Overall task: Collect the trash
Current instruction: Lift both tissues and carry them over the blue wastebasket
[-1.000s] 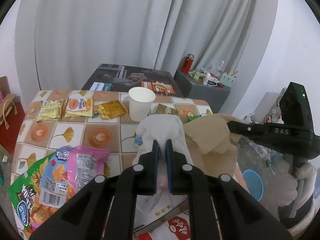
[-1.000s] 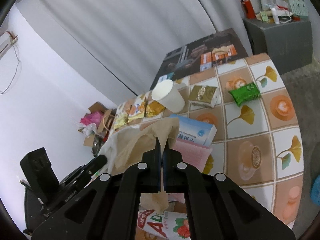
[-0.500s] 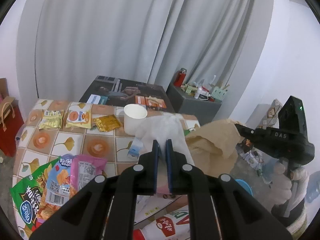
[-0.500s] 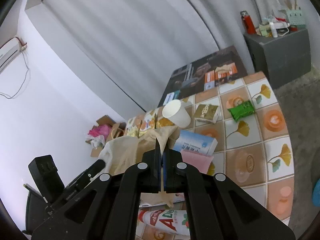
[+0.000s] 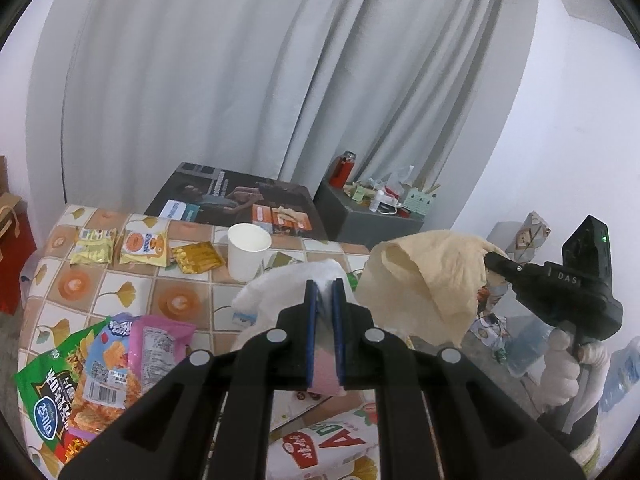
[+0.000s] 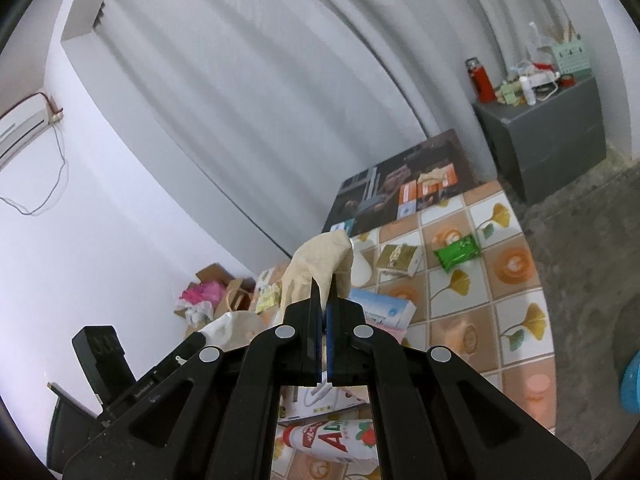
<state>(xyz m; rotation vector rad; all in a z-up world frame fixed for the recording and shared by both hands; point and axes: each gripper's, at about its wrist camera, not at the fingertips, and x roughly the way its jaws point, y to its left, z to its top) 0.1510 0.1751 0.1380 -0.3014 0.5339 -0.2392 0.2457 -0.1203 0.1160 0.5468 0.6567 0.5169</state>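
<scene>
Left gripper (image 5: 324, 284) clamped on white plastic bag (image 5: 280, 288); right gripper (image 6: 323, 292) clamped on beige bag (image 6: 320, 264), both held above table (image 5: 132, 284). Paper cup (image 5: 247, 252), snack packets (image 5: 100, 368), milk bottle (image 6: 328, 436) crowd below.

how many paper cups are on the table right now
1. The white paper cup stands upright near the table's far edge, right of the gold snack packet. The held bags block part of the table, so another may be hidden.
</scene>
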